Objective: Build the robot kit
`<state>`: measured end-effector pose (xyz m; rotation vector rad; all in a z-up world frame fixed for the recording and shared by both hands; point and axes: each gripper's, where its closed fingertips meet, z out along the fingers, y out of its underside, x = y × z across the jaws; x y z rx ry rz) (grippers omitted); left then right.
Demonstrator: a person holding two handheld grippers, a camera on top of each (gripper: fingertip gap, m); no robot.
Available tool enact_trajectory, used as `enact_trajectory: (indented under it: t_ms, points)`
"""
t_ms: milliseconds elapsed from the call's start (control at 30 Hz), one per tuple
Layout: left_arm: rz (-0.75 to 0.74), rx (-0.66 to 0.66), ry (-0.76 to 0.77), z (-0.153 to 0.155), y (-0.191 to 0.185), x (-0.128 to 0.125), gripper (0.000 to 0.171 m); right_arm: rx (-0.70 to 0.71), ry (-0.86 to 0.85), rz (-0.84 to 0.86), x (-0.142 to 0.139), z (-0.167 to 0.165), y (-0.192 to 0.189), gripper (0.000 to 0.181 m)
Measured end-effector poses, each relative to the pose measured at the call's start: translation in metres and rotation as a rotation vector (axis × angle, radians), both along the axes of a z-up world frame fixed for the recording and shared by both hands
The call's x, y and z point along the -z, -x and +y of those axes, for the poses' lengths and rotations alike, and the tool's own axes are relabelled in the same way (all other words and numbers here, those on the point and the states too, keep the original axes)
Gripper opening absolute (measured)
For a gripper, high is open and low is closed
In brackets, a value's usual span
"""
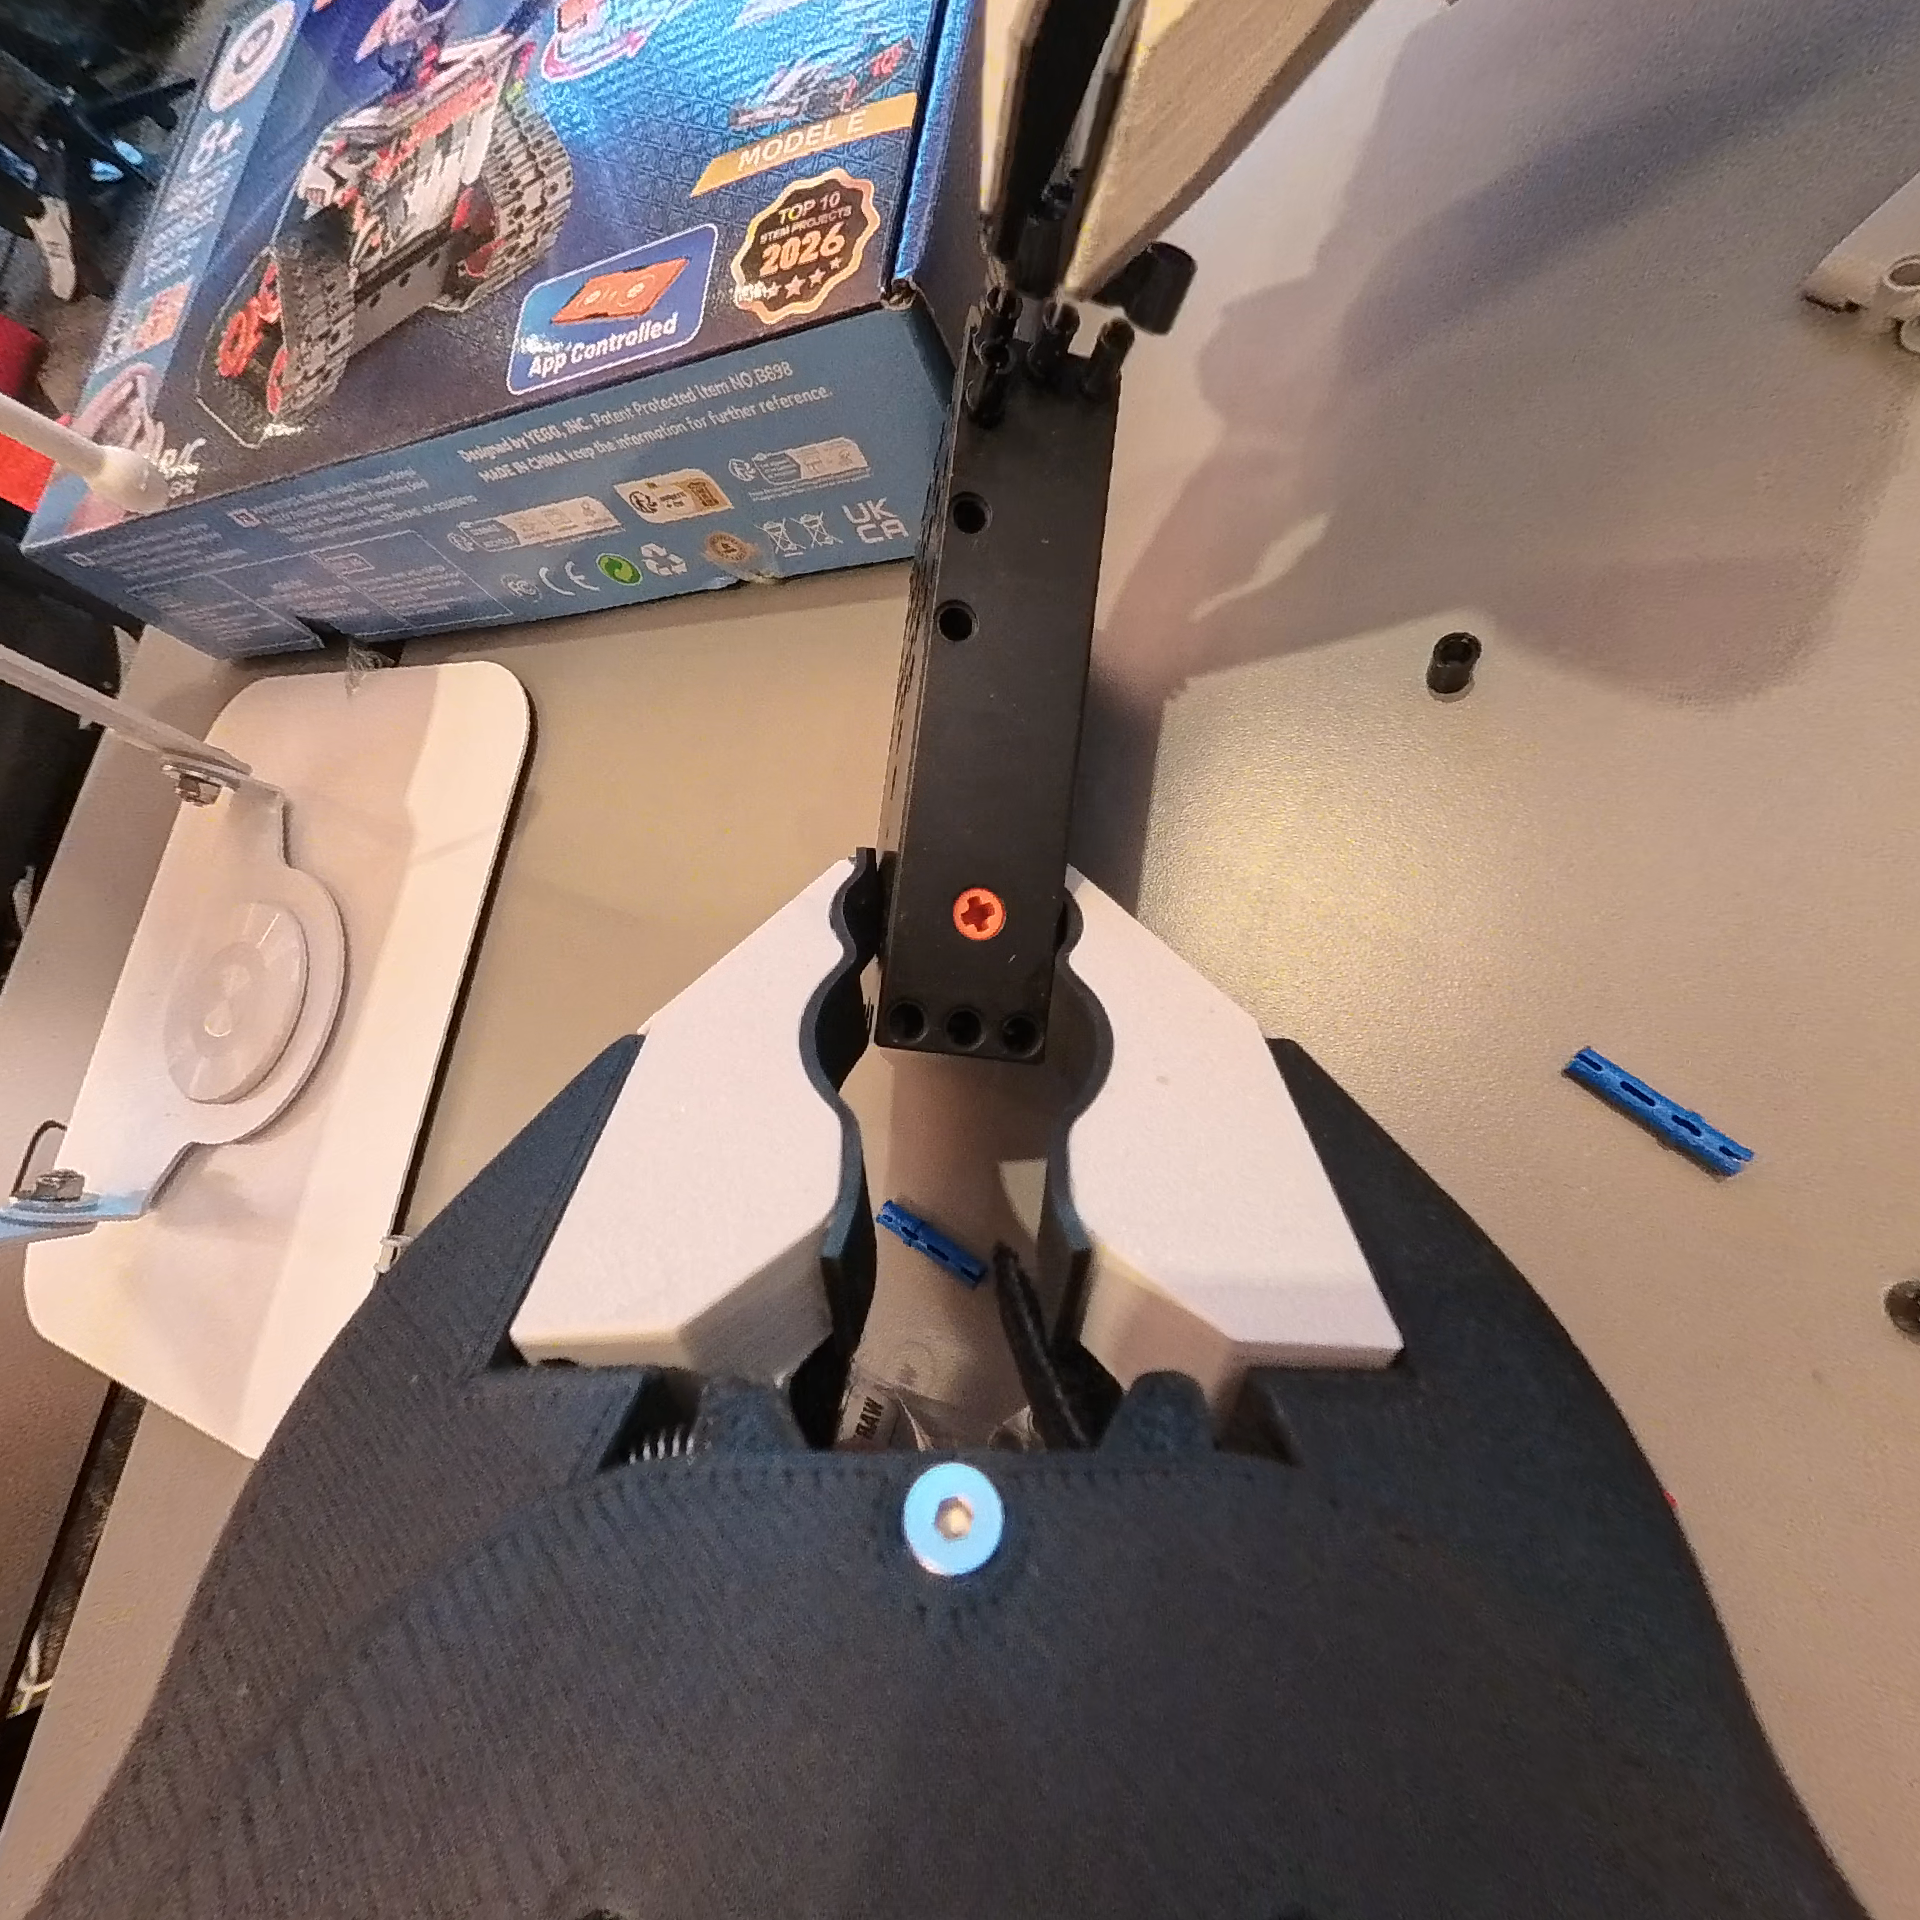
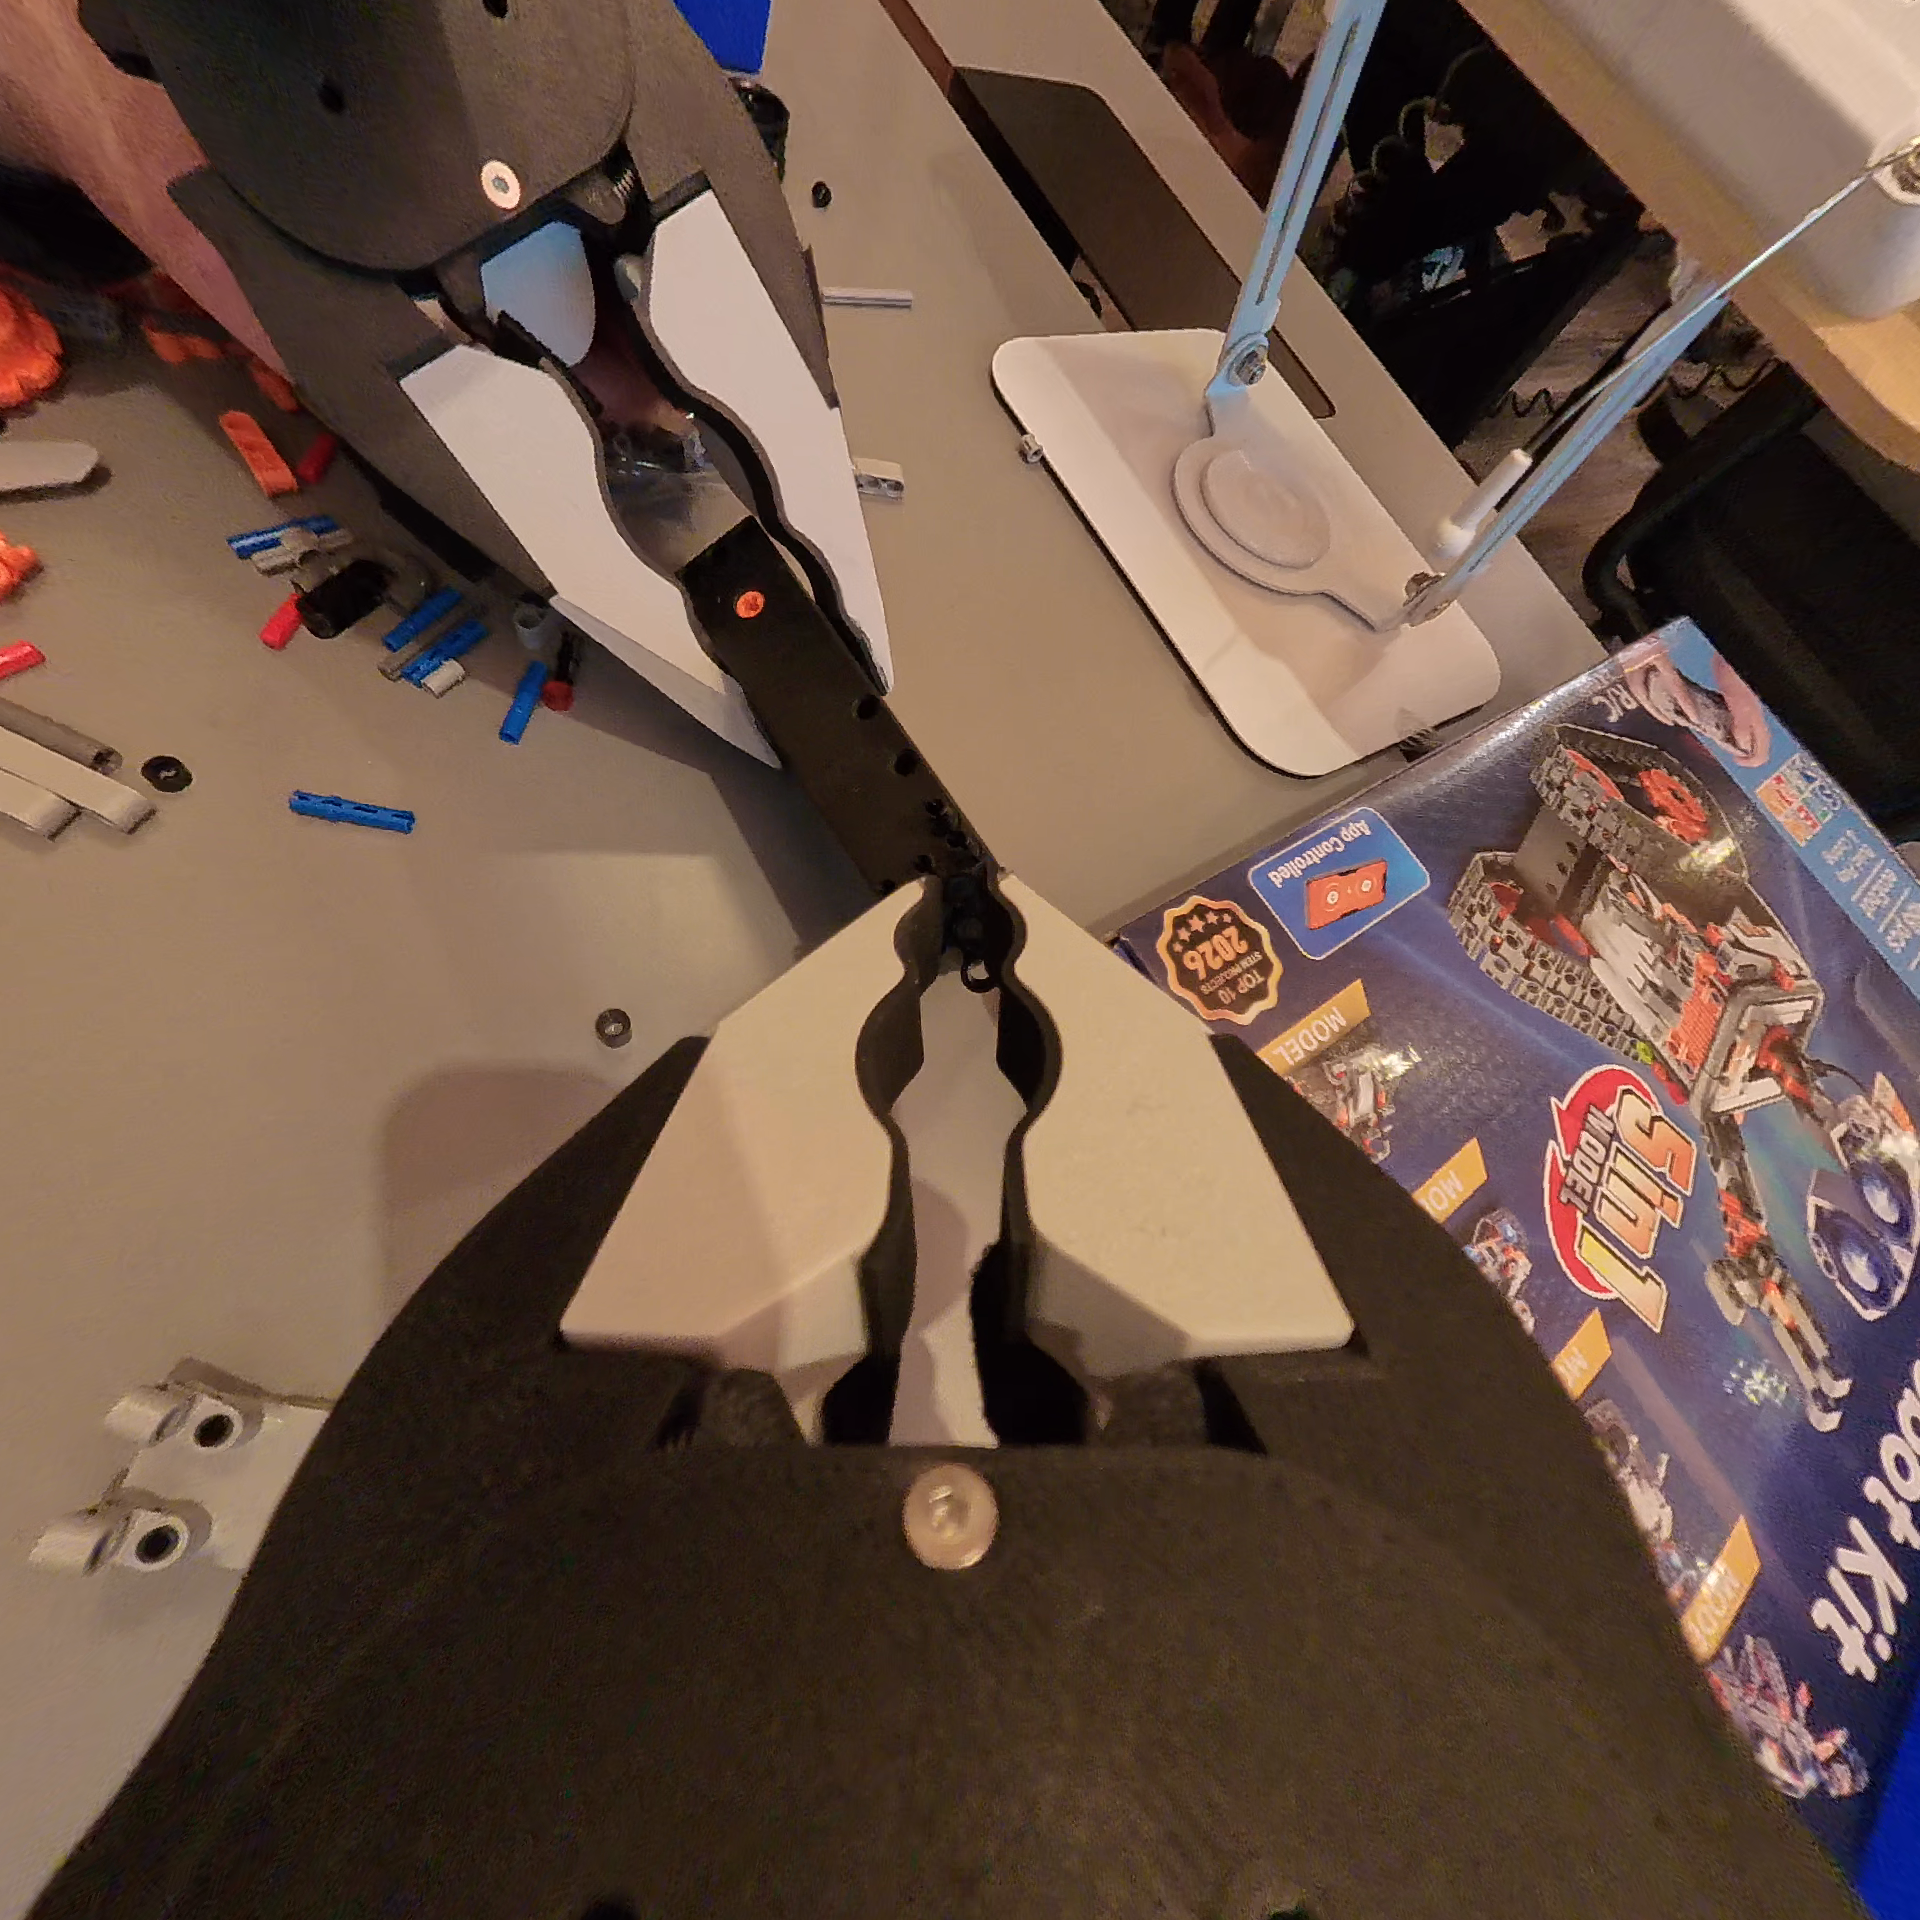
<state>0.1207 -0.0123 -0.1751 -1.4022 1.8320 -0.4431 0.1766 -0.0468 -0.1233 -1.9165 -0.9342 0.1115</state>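
A long black block (image 1: 997,675) with round holes and an orange cross socket is held above the grey table (image 1: 1455,935). My left gripper (image 1: 966,914) is shut on its near end, by the orange socket. Small black pins (image 1: 1049,343) stick out of its far end. In the right wrist view my right gripper (image 2: 961,904) is shut on a black pin (image 2: 966,930) at that end of the block (image 2: 831,717). The left gripper (image 2: 790,623) shows opposite it there, and the right gripper (image 1: 1070,156) shows at the top of the left wrist view.
A blue toy kit box (image 1: 499,312) (image 2: 1558,1039) lies beside the grippers. A white lamp base (image 1: 260,987) (image 2: 1247,540) stands next to it. Loose blue pins (image 1: 1657,1112) (image 2: 351,811), a black bush (image 1: 1452,662), orange parts (image 2: 260,447) and grey connectors (image 2: 156,1475) lie on the table. About 9 centimeters separates my left fingertips from my right.
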Motion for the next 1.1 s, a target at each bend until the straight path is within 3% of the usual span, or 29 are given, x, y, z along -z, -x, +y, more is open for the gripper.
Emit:
enact_trajectory:
  t_ms: [633,767,1100]
  points:
    - [-0.003,-0.003,0.015,0.001,-0.001,0.000,0.028,-0.021,0.004,-0.018,-0.001,0.004,0.001,0.005]
    - [-0.002,0.001,0.011,0.001,-0.001,0.000,0.028,-0.029,-0.015,0.041,-0.011,0.002,0.004,0.005]
    - [-0.004,0.001,0.014,0.001,-0.001,0.000,0.028,-0.013,0.058,0.152,-0.006,0.001,-0.001,0.005]
